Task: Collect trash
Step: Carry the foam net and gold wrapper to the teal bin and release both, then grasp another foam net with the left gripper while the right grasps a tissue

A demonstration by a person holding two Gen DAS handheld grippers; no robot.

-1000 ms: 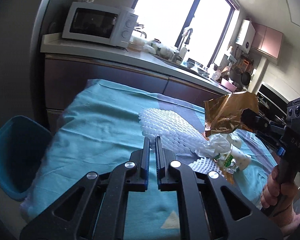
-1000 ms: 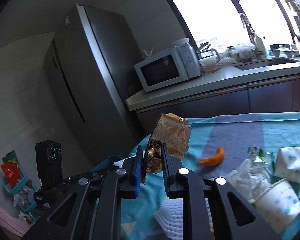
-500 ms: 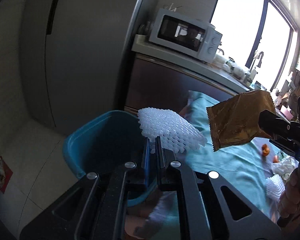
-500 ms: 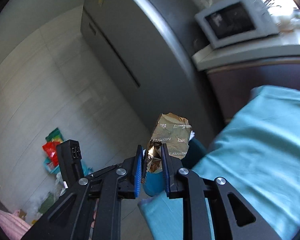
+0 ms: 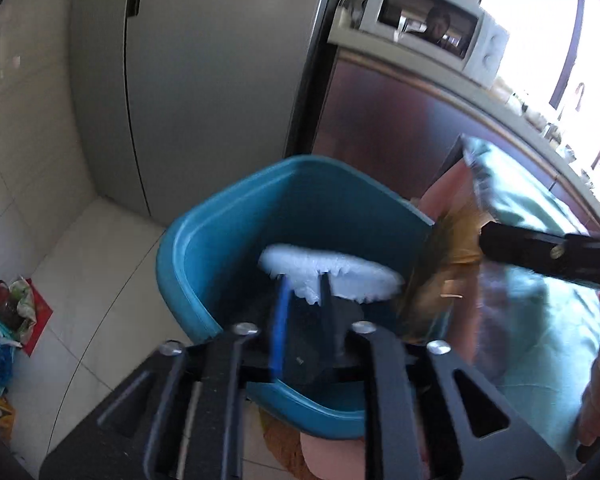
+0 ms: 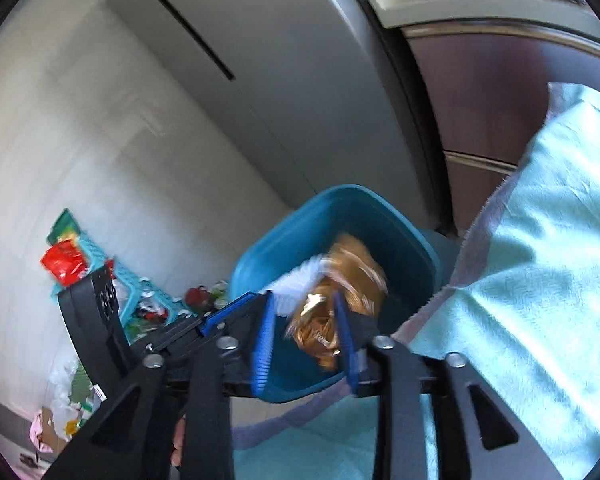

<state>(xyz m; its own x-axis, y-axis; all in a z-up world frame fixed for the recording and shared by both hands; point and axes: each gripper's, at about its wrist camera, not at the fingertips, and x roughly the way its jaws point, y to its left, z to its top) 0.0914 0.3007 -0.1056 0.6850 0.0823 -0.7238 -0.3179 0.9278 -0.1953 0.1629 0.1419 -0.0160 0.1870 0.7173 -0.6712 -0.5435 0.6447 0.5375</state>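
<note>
Now both hand-held grippers are hanging over the blue bin [image 5: 228, 240], each with its jaws just having been opening; the left hand-held gripper [image 5: 303, 312] is letting go of the white foam net [image 5: 332, 272], which is lying flat just past its fingertips, inside the bin's mouth; its pads seem no longer to be pressing on it, though blur makes that uncertain. The right hand-held gripper [image 6: 304, 340] is parted around the gold wrapper [image 6: 340, 292], which is slipping forward and down between the fingers towards the bin. Both pieces are lying straight below and ahead of the jaws. The teal cloth [image 6: 540, 280] on the desk is lying just beside the bin's near rim; nothing is blocking the drop.
</note>
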